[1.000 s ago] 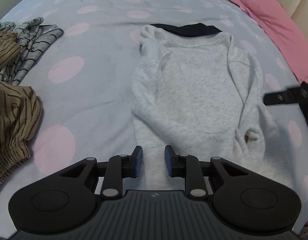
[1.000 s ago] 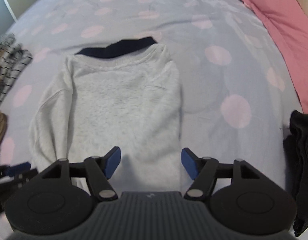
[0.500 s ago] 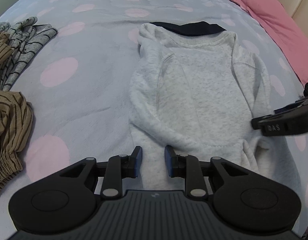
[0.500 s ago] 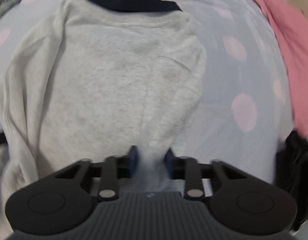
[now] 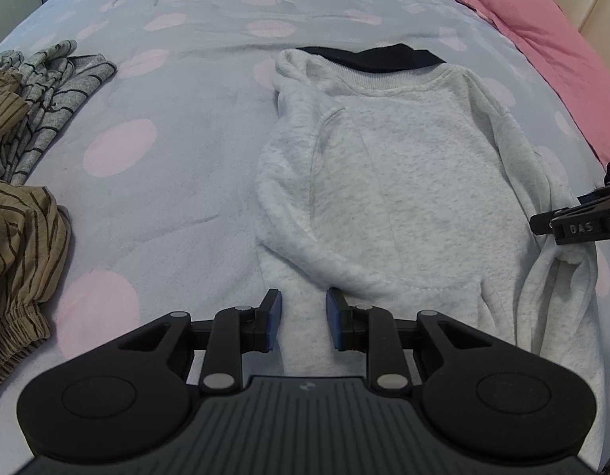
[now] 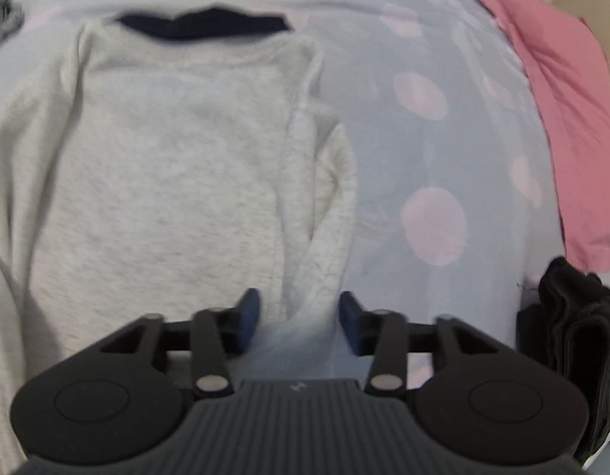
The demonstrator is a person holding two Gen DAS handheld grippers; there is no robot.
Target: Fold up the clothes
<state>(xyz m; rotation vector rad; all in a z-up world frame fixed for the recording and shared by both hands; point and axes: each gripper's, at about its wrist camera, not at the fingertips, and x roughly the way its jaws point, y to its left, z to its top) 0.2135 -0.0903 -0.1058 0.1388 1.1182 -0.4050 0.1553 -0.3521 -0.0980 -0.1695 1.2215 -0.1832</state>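
A light grey sweatshirt with a dark collar lies flat on the bed, collar at the far end; it also shows in the right wrist view. Its sleeves are folded along the body. My left gripper sits at the hem near the sweatshirt's left edge, jaws narrowly apart with fabric between them. My right gripper is closed on the right sleeve and holds it lifted. In the left wrist view the right gripper shows at the sweatshirt's right side.
The bed has a lilac cover with pink dots. A grey striped garment and a brown striped one lie at the left. A pink pillow lies at the right. A black garment sits at the right.
My right gripper moved in over the sweatshirt's right side, closed on the sleeve and lifted it. The left gripper crept slightly forward at the hem.
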